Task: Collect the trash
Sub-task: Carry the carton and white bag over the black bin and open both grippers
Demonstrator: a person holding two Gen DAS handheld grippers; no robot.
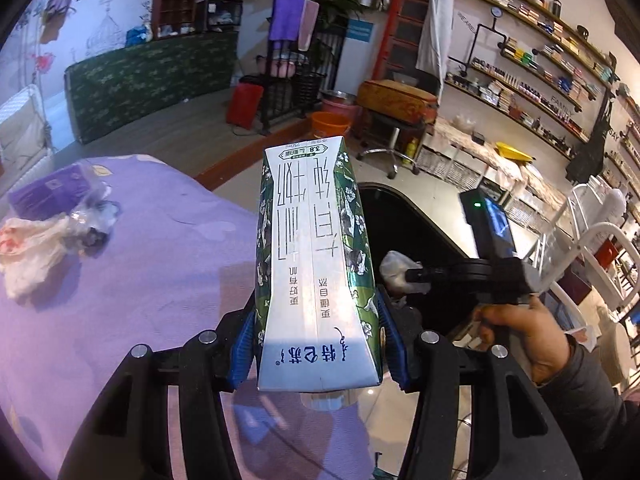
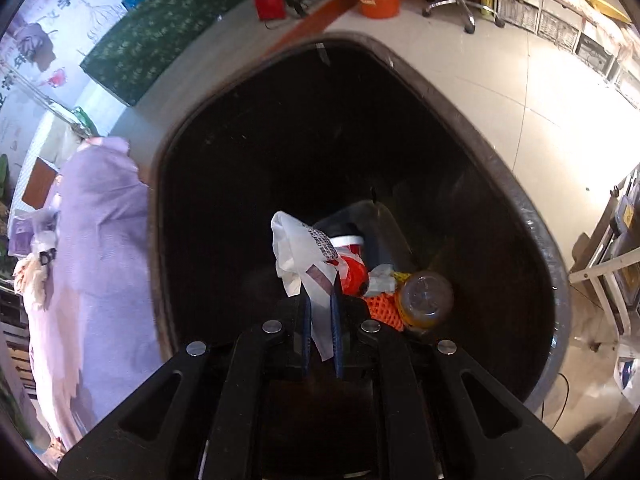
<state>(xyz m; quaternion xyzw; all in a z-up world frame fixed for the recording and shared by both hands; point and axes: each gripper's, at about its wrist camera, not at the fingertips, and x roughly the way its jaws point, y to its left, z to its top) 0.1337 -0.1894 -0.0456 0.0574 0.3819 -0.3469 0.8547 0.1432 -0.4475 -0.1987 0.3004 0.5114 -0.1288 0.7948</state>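
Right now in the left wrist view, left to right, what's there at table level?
White crumpled bag → clear plastic wrapper → milk carton in the left hand-held gripper → black bin → right hand-held gripper holding white plastic → person's hand.

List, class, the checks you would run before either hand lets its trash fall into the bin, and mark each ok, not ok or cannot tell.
1. Left tongs grip milk carton: ok.
2. Right tongs pinch white plastic bag: ok.
3. Bag above black bin opening: ok.
4. Carton over the opening: cannot tell.
5. Room left in bin: ok.
6. Purple table free of trash: not ok, crumpled wrappers remain.
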